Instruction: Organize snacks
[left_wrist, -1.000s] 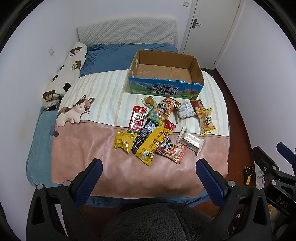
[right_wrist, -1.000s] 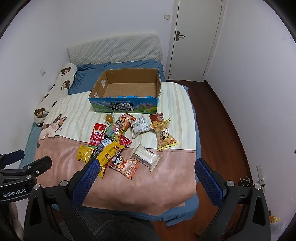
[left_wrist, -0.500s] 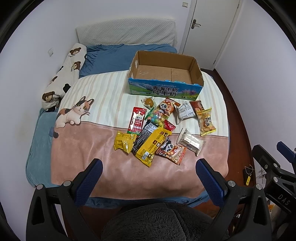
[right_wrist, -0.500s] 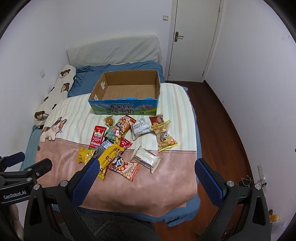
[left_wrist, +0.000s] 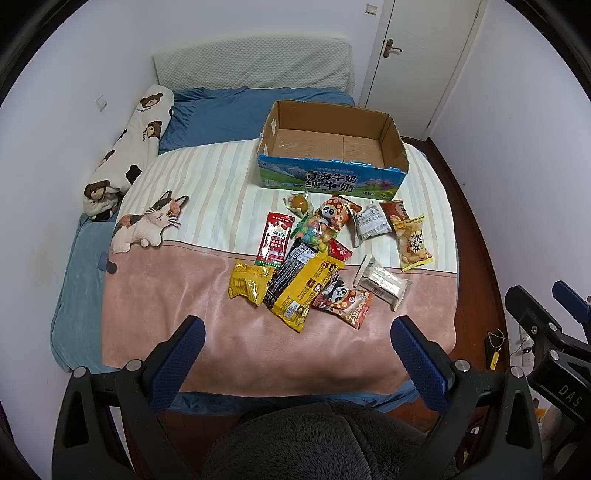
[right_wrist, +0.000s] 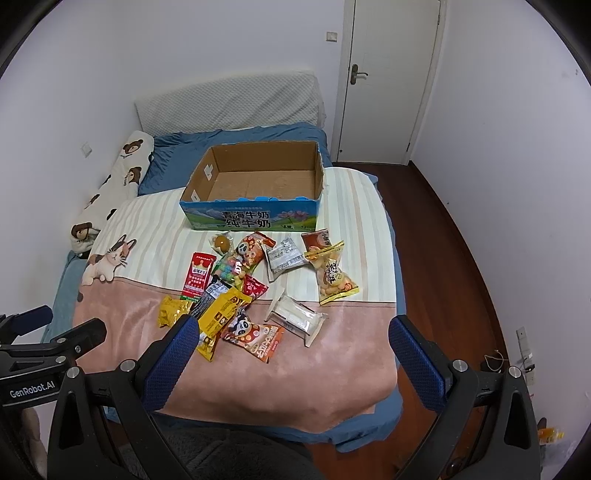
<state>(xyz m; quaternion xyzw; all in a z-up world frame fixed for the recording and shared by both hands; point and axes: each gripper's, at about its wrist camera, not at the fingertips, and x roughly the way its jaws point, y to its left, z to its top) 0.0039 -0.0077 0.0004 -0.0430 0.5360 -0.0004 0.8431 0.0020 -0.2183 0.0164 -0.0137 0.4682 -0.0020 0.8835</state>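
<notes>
Several snack packets lie in a loose pile on the bed: a red stick pack (left_wrist: 275, 238), a yellow bag (left_wrist: 306, 288), a panda packet (left_wrist: 343, 297), a clear wrapped bar (left_wrist: 382, 282) and a peanut bag (left_wrist: 412, 242). Behind them stands an open cardboard box (left_wrist: 332, 147) with a blue printed front, nothing in it (right_wrist: 258, 181). My left gripper (left_wrist: 295, 339) hovers open above the bed's near edge, holding nothing. My right gripper (right_wrist: 293, 338) is open too, over the panda packet (right_wrist: 256, 338) and bar (right_wrist: 297, 317) from well above.
A striped and pink blanket with a cat print (left_wrist: 147, 221) covers the bed. A bear-print pillow (left_wrist: 129, 147) lies at the left wall. A white door (right_wrist: 391, 81) and wood floor (right_wrist: 443, 240) are to the right. A grey fuzzy garment (left_wrist: 321, 443) fills the bottom.
Both views have shifted slightly, the right gripper edging forward and down toward the bed. The snacks and box have not moved; both grippers stay open.
</notes>
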